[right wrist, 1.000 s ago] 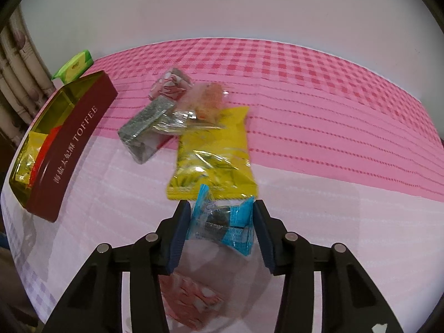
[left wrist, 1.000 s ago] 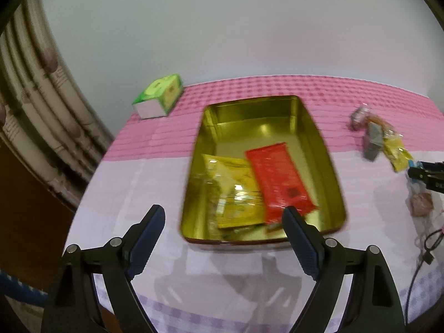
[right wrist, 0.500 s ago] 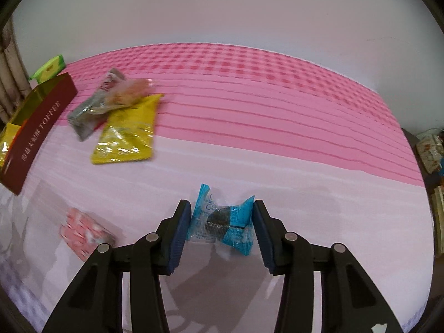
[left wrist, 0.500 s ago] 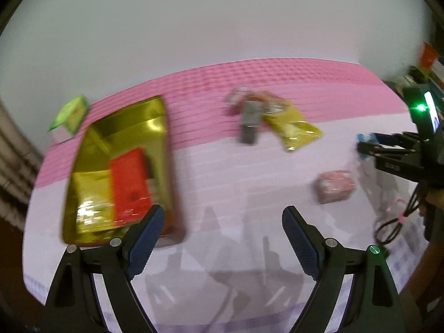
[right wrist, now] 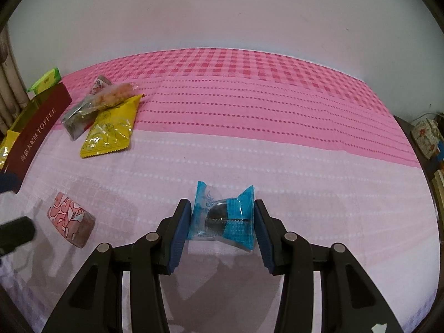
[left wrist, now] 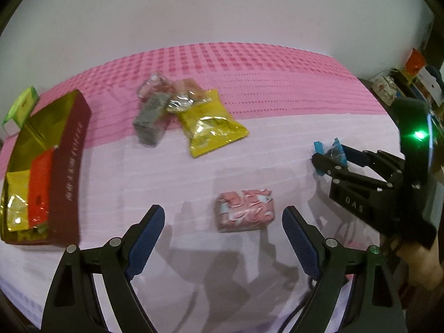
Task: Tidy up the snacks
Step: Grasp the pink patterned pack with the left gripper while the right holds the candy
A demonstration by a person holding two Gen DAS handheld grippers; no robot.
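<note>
My right gripper (right wrist: 222,222) is shut on a blue snack packet (right wrist: 223,217) and holds it above the pink cloth; it also shows in the left wrist view (left wrist: 330,152). My left gripper (left wrist: 222,230) is open and empty, just in front of a pink patterned snack (left wrist: 245,214), which also shows in the right wrist view (right wrist: 70,219). A yellow packet (left wrist: 212,126), a grey packet (left wrist: 151,118) and a clear peanut packet (right wrist: 112,98) lie in a pile. The toffee tin (left wrist: 69,161) at the left holds a red packet (left wrist: 40,186) and a yellow packet (left wrist: 16,199).
A green box (left wrist: 20,106) stands behind the tin by the wall. A shelf with small boxes (left wrist: 410,80) is past the table's right edge. A cable (left wrist: 294,313) hangs at the front edge. The white wall backs the table.
My left gripper has swung right, from over the tin to in front of the pink snack. My right gripper has carried the blue packet right, away from the pile.
</note>
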